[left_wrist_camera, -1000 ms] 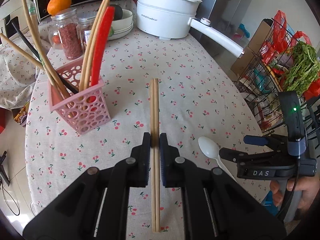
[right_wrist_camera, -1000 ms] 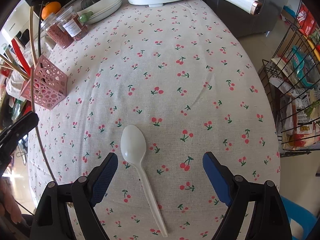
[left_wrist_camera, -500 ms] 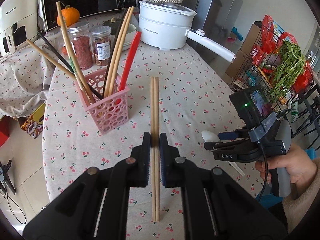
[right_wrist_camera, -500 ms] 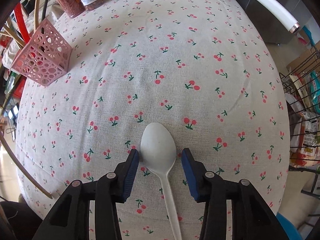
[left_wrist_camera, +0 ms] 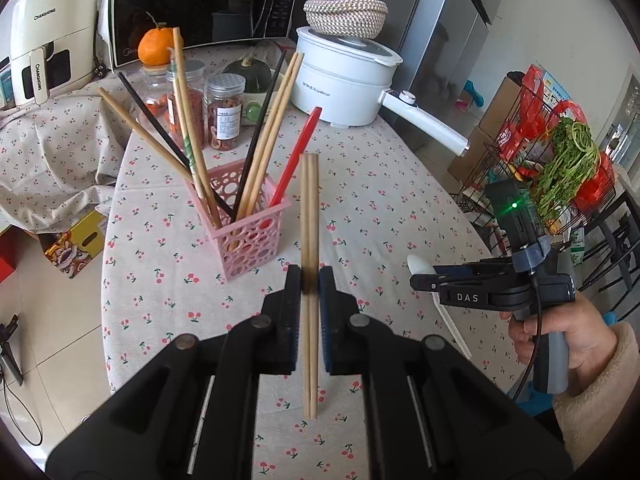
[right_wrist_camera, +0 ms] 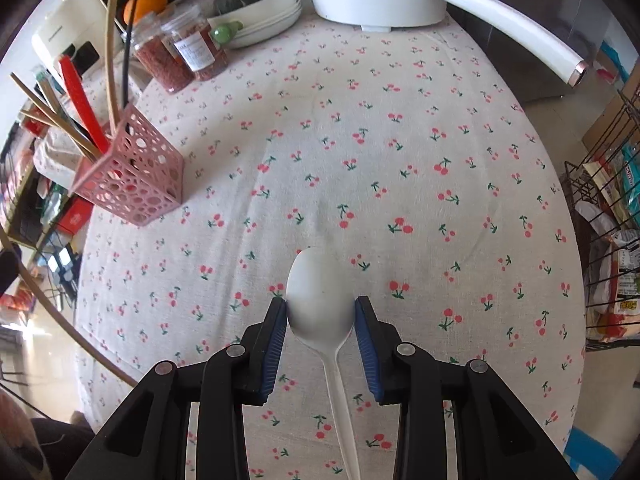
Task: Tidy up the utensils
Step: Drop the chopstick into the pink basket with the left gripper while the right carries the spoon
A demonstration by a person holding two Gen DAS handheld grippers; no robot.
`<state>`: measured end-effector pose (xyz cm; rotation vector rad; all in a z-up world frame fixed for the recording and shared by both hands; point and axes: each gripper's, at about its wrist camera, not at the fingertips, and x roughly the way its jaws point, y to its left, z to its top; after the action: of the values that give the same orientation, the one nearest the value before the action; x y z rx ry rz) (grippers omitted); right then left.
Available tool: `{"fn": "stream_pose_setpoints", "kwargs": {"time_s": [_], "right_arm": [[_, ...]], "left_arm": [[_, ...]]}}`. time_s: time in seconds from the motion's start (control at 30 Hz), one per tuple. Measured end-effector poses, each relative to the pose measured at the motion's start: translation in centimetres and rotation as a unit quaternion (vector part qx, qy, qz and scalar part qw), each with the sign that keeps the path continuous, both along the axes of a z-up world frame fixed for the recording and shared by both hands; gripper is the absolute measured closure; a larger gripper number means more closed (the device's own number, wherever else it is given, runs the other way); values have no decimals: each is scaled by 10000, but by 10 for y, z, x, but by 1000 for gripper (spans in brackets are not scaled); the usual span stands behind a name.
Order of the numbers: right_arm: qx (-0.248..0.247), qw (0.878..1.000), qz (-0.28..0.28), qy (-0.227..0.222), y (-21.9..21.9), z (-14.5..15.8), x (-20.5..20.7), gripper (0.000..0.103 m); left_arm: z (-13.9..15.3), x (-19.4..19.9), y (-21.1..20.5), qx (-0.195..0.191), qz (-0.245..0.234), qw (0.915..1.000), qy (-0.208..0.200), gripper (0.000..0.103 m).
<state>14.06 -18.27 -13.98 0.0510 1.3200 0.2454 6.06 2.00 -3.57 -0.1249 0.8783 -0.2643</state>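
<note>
This is a home kitchen or dining corner. A microwave and a white electric pot stand at the back of a desk under a cherry-print cloth, with jars of dried food, an orange and a squash beside them. A wire rack of leafy greens and packaged groceries stands next to the desk.

Wooden chopsticks, glossy plastic spoon
</note>
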Motion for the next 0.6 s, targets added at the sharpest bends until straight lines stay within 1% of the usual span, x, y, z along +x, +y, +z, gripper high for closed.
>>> {"fn": "stream_pose_setpoints", "kwargs": {"time_s": [0.13,0.23,0.33,0.47,0.6], "right_arm": [[434,9980,-150,-426,1,28,-3,68],[592,9954,-230,-720,6,45,-9,68],[716,9930,-241,-913,12,57,-15,68],[769,9920,-165,-984,18,56,-17,68],[758,9921,-154,-984,20,53,-16,68]], "left_arm": [[25,-6,10,-174,181,9987,-447,93],[47,-12,20,-276,430,9940,-968,93],[66,-18,29,-316,745,9842,-1573,93],[77,-18,36,-296,1175,9665,-2263,93],[77,-11,40,-233,1537,9506,-2688,93]]}}
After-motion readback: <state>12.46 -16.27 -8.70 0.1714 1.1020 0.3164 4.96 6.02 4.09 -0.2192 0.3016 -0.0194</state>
